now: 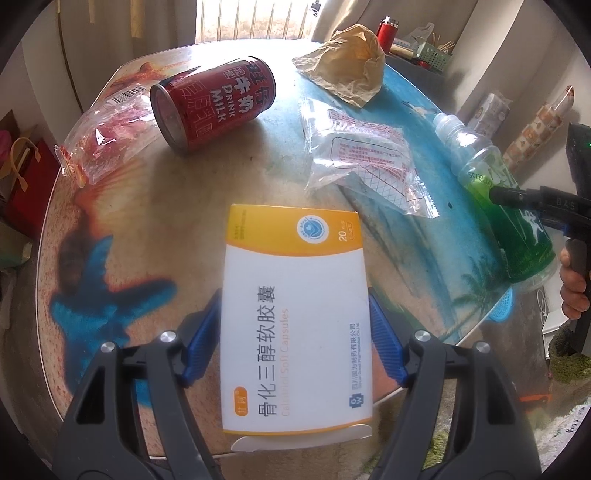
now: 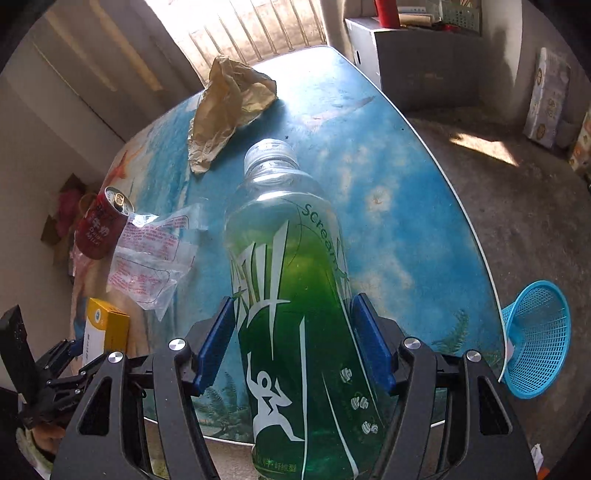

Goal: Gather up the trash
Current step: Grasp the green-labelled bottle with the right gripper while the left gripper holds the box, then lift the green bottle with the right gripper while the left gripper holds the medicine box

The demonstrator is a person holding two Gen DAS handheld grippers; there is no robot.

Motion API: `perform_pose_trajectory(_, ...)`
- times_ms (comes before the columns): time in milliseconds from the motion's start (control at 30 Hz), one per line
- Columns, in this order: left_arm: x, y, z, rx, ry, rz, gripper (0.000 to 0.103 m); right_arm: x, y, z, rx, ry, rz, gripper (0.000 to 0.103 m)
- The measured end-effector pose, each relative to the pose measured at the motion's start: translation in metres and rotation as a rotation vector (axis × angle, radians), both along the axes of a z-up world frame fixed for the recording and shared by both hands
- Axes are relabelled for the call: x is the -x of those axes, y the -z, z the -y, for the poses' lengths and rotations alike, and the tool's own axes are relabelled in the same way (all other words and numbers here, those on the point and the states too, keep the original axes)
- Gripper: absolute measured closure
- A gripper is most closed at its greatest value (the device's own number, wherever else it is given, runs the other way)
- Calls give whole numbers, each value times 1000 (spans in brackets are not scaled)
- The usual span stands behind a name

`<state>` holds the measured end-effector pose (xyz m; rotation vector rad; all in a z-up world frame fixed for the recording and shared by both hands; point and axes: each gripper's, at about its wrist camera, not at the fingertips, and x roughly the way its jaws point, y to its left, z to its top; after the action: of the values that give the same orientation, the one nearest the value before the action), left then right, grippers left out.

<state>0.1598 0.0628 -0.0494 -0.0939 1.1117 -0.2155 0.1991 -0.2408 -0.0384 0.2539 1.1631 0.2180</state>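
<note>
My left gripper (image 1: 295, 328) is shut on a white and yellow medicine box (image 1: 295, 314), held over the near edge of the round table (image 1: 122, 206). My right gripper (image 2: 293, 339) is shut on a green plastic bottle (image 2: 291, 295), its cap pointing away; the bottle also shows in the left wrist view (image 1: 506, 206). On the table lie a red milk can (image 1: 214, 103) on its side, a clear red-printed wrapper (image 1: 107, 136), a clear plastic bag (image 1: 369, 158) and a crumpled brown paper bag (image 1: 347, 66).
A blue mesh waste basket (image 2: 535, 339) stands on the floor beside the table's right edge. A cabinet (image 2: 413, 62) with a red flask (image 1: 386, 31) stands behind the table. Boxes (image 2: 546, 99) lean against the far right wall.
</note>
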Motion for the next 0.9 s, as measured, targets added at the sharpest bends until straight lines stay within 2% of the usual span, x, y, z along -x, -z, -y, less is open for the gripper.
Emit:
perform_pose_trajectory(67, 0, 0, 0, -2, -4, -2, 33, 2, -3, -5, -12, -21, -14, 38)
perform_pose_trajectory(200, -1, 1, 2, -12, -1, -7, 33, 4, -14, -12, 20, -52, 13, 31)
perform_pose_trajectory(367, -1, 1, 3, -14, -8, -3, 33, -1, -12, -14, 7, -70, 14, 30)
perform_pose_trajectory(433, -1, 2, 3, -13, -6, 2, 33, -1, -5, -15, -12, -69, 2, 34)
perform_pose_trajectory(467, -1, 2, 3, -12, -6, 4, 33, -1, -1, -14, -31, -64, -11, 44)
perform_pose_trajectory(500, 0, 2, 3, -9, -8, 6, 34, 0, 1, -12, -66, -55, -20, 45)
perform_pose_trajectory(733, 2, 0, -1, 5, -9, 4, 34, 20, 5, -7, -140, -14, -53, 46)
perform_pose_trajectory(900, 0, 1, 2, -18, 5, 2, 34, 37, 6, -15, -121, -35, -78, 45)
